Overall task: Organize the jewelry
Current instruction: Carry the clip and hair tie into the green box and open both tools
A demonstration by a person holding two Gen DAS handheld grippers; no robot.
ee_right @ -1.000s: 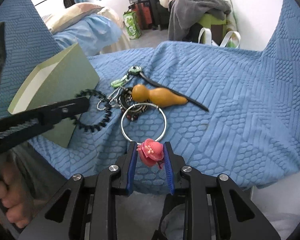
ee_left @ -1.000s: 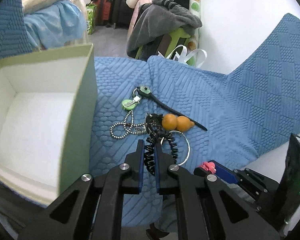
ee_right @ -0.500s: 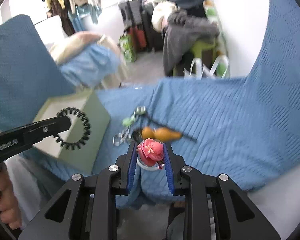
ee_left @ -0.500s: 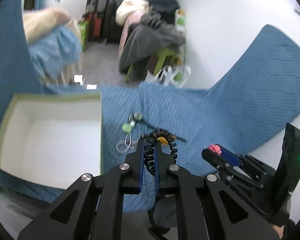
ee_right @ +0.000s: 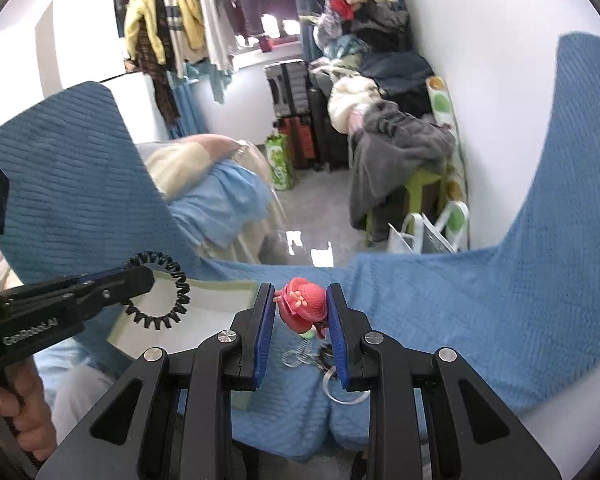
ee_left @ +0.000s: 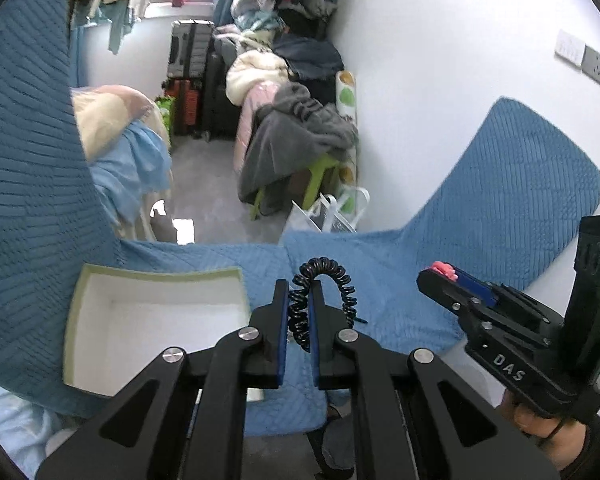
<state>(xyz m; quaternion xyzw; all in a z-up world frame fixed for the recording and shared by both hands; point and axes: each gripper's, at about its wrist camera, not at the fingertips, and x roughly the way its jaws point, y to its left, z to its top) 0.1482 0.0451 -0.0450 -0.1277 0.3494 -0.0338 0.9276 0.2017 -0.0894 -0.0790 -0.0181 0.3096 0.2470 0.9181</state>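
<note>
My left gripper [ee_left: 299, 304] is shut on a black spiral hair tie [ee_left: 342, 284], held high above the blue quilted cover. The hair tie also shows in the right wrist view [ee_right: 172, 292], hanging from the left gripper [ee_right: 140, 276]. My right gripper [ee_right: 300, 304] is shut on a pink flower-shaped piece [ee_right: 304, 304], also raised; it shows in the left wrist view [ee_left: 444, 269]. An open pale green box [ee_left: 76, 304] with a white inside lies below and left of the left gripper. A silver ring [ee_right: 346, 394] and chain pieces [ee_right: 300, 356] lie on the cover below the right gripper.
The blue quilted cover [ee_left: 400, 280] drapes a seat with raised sides. Beyond its far edge is floor, a green stool piled with grey clothes [ee_left: 300, 140], suitcases [ee_left: 188, 80] and a white wall at right.
Both grippers have risen well above the cover with their items. The remaining jewelry and the box now look smaller and lower in both views.
</note>
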